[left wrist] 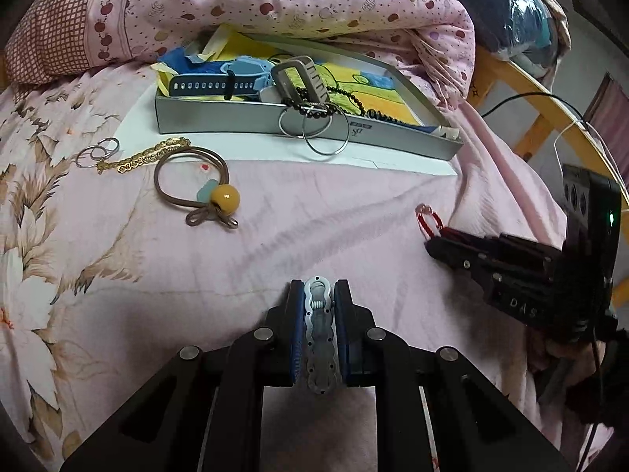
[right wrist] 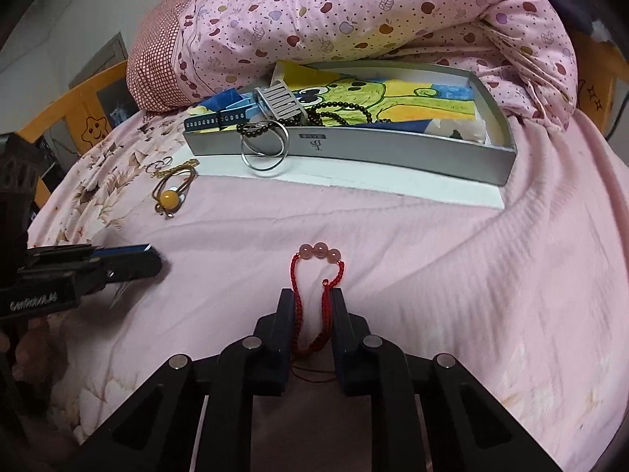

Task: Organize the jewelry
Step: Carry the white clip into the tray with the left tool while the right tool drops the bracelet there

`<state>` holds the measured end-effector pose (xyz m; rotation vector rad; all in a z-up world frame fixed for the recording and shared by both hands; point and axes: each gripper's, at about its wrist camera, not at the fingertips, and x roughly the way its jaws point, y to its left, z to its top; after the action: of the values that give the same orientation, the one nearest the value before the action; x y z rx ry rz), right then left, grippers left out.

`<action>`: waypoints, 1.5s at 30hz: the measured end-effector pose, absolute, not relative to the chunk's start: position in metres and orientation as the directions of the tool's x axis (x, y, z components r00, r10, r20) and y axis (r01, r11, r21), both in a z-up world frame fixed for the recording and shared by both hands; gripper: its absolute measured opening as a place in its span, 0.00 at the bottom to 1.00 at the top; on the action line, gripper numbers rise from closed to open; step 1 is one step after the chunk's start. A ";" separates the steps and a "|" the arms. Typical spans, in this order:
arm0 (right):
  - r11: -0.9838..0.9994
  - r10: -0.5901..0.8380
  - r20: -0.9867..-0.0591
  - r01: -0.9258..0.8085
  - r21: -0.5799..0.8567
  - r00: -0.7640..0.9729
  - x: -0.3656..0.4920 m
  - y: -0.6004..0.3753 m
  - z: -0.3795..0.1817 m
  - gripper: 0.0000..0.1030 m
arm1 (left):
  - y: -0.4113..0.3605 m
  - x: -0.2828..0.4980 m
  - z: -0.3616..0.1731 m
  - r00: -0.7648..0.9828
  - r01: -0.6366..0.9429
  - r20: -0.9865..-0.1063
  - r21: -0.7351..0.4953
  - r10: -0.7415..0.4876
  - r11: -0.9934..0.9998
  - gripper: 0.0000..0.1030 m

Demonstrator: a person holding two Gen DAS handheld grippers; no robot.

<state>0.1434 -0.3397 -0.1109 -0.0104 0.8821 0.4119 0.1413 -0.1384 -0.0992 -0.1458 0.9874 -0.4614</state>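
The grey box (right wrist: 354, 153) carries a small dark logo on its front wall, too small to read. The left gripper (left wrist: 319, 291) pinches a flat silver clasp (left wrist: 320, 338), its long axis running along the fingers toward 12 o'clock. The right gripper (right wrist: 312, 299) has just been closing around a red cord bracelet (right wrist: 314, 295), whose three pink beads point to 12 o'clock, on the pink bedspread (right wrist: 432, 275).

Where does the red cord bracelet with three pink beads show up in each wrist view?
Left wrist view: the red cord bracelet is at the right, poking out past the right gripper.
Right wrist view: lower centre, its cord between the jaws, pink beads just ahead of them.
Shared landmark: the grey box with two metal rings hanging over its front wall.
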 end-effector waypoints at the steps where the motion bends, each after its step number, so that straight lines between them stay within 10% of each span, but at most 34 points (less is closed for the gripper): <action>1: 0.922 0.347 -0.750 -0.352 0.162 0.563 0.141 -0.339 -0.111 0.16 | -0.138 0.142 -0.099 0.464 0.305 -0.768 -0.329 -0.441 0.894 0.12; 24: 0.931 0.308 -0.589 -0.364 0.026 0.747 0.176 -0.356 -0.035 0.07 | -0.156 0.196 -0.053 0.547 0.306 -0.693 -0.357 -0.470 0.883 0.12; 45: 0.974 0.220 -0.656 -0.205 0.100 0.722 0.284 -0.401 -0.056 0.07 | -0.204 0.330 -0.058 0.474 0.316 -0.728 -0.385 -0.496 0.867 0.12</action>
<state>0.2836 -0.4012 -0.0565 0.0206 0.7271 0.2345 0.3299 -0.2038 -0.0579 -0.2081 0.9556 -0.5006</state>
